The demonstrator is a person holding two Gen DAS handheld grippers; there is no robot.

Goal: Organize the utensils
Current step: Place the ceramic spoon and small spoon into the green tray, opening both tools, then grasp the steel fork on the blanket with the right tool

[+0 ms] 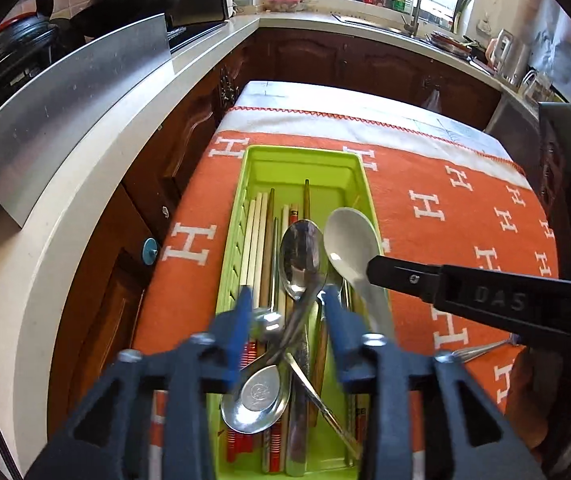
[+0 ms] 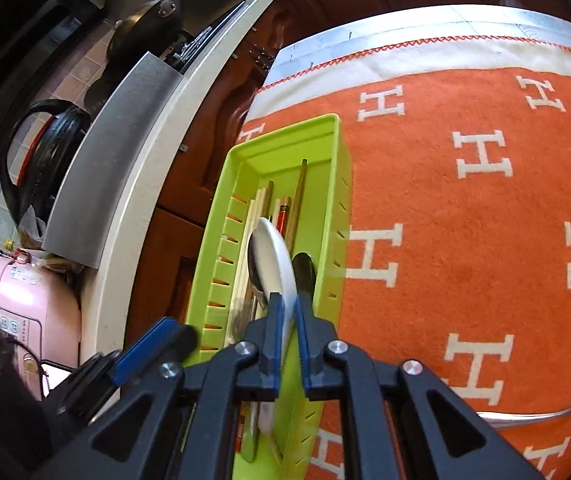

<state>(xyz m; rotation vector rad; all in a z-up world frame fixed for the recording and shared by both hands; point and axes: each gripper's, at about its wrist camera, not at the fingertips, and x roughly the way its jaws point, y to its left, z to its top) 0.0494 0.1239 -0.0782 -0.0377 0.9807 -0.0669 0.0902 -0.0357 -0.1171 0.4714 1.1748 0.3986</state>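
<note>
A green tray of utensils sits on a desk draped in an orange blanket patterned with white H letters, beside a kitchen counter that runs along the 9 o'clock side. At the tray's left side lie pale chopsticks; in the middle, metal spoons are heaped over one another, handles crossing. The left tool hangs over that heap with its blue-padded fingers apart, a spoon handle passing between them without being pressed. Toward 3 o'clock in the left wrist view, the right tool reaches in over the tray's right edge, clamped on the handle of a white spoon, whose bowl is over the tray near its right wall. In the right wrist view the white spoon stands on edge between the nearly closed pads. A metal fork lies on the blanket at about 4 o'clock, well apart from the tray.
</note>
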